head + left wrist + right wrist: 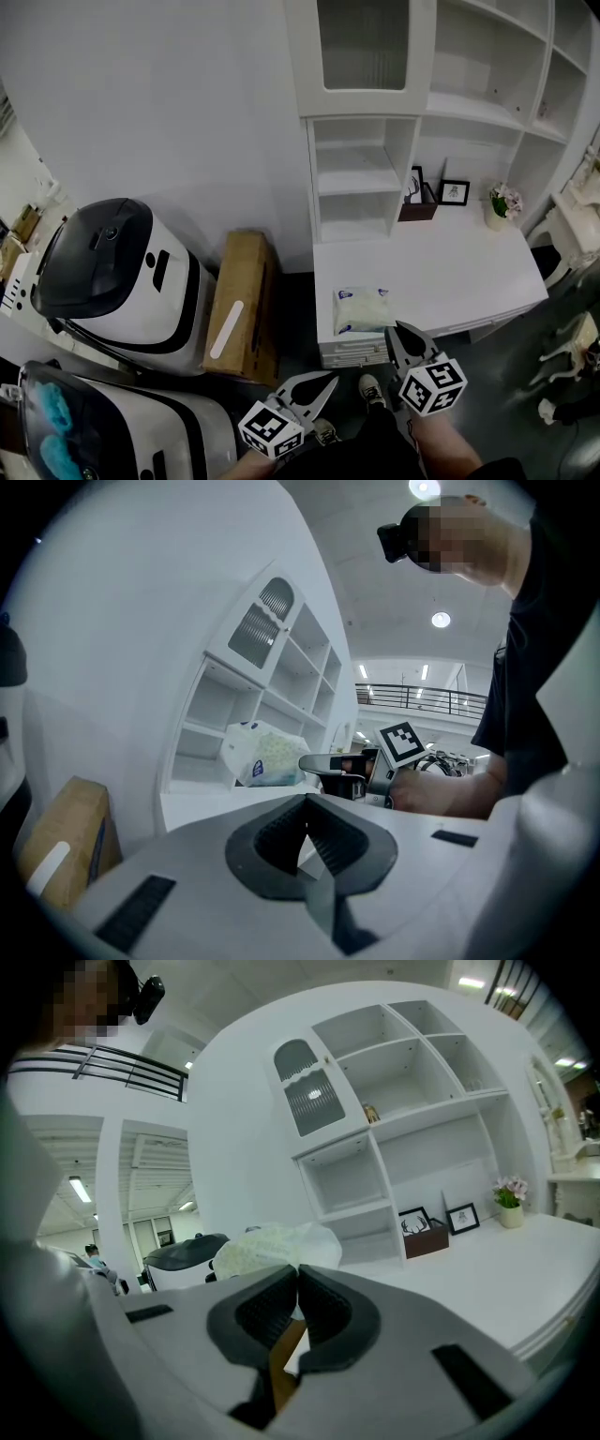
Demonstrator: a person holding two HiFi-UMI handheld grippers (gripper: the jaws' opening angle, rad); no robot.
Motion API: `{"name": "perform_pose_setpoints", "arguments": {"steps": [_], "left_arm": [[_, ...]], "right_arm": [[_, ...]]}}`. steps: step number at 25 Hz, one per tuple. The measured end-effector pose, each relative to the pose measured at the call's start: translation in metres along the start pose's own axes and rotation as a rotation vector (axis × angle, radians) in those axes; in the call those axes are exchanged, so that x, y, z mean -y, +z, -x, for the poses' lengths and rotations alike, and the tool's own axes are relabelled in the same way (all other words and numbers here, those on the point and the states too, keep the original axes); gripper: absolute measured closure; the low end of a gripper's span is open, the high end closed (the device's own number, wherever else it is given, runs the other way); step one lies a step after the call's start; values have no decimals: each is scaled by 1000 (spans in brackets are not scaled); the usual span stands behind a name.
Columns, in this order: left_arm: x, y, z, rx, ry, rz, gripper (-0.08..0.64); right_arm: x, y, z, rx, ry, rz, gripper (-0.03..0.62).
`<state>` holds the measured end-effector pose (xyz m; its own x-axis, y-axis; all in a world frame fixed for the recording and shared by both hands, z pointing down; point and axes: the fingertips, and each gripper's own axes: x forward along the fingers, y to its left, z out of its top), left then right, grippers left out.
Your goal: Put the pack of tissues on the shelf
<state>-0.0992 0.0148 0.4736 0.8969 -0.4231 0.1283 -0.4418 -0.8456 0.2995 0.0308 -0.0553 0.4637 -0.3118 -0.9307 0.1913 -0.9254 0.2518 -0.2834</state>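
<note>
The pack of tissues (362, 309), a soft white plastic bundle, lies on the white desk (469, 272) close to its front edge. It also shows in the left gripper view (265, 757) and fills the space just past the jaws in the right gripper view (272, 1241). My right gripper (395, 329) (297, 1270) is shut, with its tips at the pack's front right corner and nothing seen between them. My left gripper (328, 378) (305, 800) is shut and empty, lower and left of the pack, off the desk. The white shelf unit (361, 178) stands at the desk's back.
A brown box (417, 208), a picture frame (455, 192) and a flower pot (503, 202) stand at the desk's back. On the floor to the left are a cardboard box (242, 300) and two white machines (112, 272). A white chair (572, 225) stands to the right.
</note>
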Motion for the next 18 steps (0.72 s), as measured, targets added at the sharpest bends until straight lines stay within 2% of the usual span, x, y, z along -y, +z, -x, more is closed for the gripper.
{"name": "perform_pose_setpoints", "arguments": {"steps": [18], "left_arm": [[-29, 24, -71, 6, 65, 2, 555]], "right_arm": [[58, 23, -57, -47, 74, 1, 586]]}}
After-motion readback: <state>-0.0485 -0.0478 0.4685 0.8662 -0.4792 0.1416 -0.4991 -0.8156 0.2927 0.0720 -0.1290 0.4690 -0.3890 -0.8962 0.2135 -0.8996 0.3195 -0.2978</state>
